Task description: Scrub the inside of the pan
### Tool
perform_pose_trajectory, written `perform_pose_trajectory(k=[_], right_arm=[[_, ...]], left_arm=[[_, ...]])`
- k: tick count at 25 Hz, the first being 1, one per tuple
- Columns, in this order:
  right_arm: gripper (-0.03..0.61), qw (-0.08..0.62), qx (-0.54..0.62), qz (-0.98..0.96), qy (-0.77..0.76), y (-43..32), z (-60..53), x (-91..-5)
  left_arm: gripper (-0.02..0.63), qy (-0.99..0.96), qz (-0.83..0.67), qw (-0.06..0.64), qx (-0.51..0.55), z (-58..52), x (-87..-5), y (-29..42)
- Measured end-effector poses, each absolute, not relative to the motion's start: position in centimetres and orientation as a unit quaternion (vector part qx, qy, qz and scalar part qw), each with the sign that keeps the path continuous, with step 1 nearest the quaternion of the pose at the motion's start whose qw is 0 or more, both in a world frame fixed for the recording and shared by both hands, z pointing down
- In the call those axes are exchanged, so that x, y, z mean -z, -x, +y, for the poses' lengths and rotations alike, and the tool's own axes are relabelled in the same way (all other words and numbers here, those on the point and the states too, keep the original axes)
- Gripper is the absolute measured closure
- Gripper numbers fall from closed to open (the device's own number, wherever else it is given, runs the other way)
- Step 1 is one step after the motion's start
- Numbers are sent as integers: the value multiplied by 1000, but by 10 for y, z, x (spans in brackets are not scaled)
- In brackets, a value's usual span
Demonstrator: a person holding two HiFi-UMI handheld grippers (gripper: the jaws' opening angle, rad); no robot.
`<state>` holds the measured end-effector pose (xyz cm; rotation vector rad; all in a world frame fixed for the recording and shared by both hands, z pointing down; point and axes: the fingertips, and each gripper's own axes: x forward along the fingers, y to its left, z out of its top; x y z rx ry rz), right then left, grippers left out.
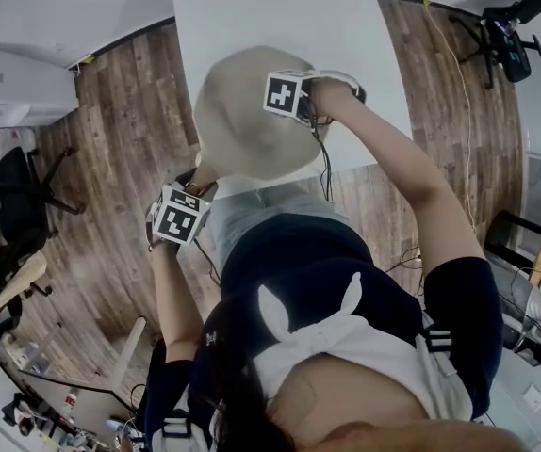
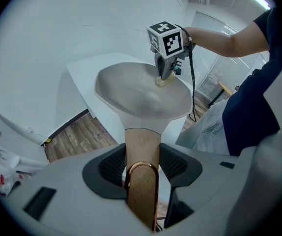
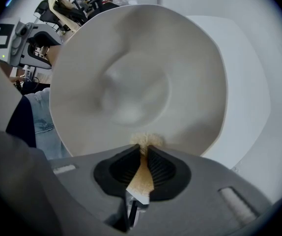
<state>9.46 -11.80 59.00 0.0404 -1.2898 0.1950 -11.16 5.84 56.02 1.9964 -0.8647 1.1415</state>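
Here, pan (image 2: 131, 95) beneath right gripper (image 2: 164, 78).

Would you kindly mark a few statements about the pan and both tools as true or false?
1. The left tool is shut on the handle of the pan. True.
2. The right tool is empty. False: it is shut on a small beige sponge.
3. The sponge touches the pan's inside. True.
4. The pan is black. False: it is pale cream.
5. The table is wooden. False: it is white; the floor is wood.
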Motion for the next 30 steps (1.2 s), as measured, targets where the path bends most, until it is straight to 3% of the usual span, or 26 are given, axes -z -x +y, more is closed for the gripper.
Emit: perform_pose_trajectory(k=[14, 30], right_arm=[[535, 806, -59, -586, 57, -97, -85, -598], [535, 783, -153, -587, 142, -83, -29, -595]], left_arm=[[402, -762, -336, 338, -438, 62, -560, 110], [402, -760, -336, 342, -438, 60, -560, 110]])
